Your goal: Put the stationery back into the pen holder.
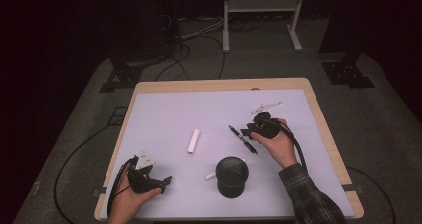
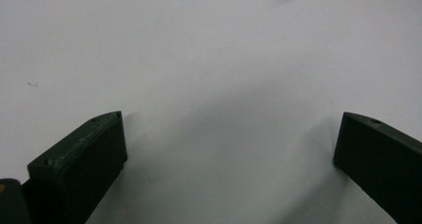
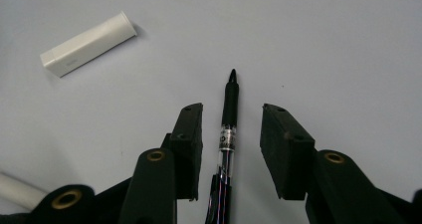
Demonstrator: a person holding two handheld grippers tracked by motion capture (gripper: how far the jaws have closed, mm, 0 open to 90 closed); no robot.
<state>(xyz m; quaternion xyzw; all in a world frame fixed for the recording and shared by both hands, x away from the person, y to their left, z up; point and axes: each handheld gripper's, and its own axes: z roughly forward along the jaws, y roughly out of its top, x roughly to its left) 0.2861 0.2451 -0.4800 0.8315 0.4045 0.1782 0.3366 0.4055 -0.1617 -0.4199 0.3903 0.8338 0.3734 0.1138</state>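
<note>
Right gripper point(image 3: 231, 129) straddles the pen point(image 3: 228, 129), jaws apart, not pinching.
Pen lies flat on the white mat point(image 1: 164, 119), long axis between the jaws, tip pointing away; left gripper point(image 2: 229, 144) gapes wide.

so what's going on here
A person holds a gripper in each hand over a table. The right gripper straddles a black pen lying flat, jaws either side and not yet pressing it. The left gripper rests open at the near edge, nothing between its jaws. A black cup and a white stick sit nearby.
</note>
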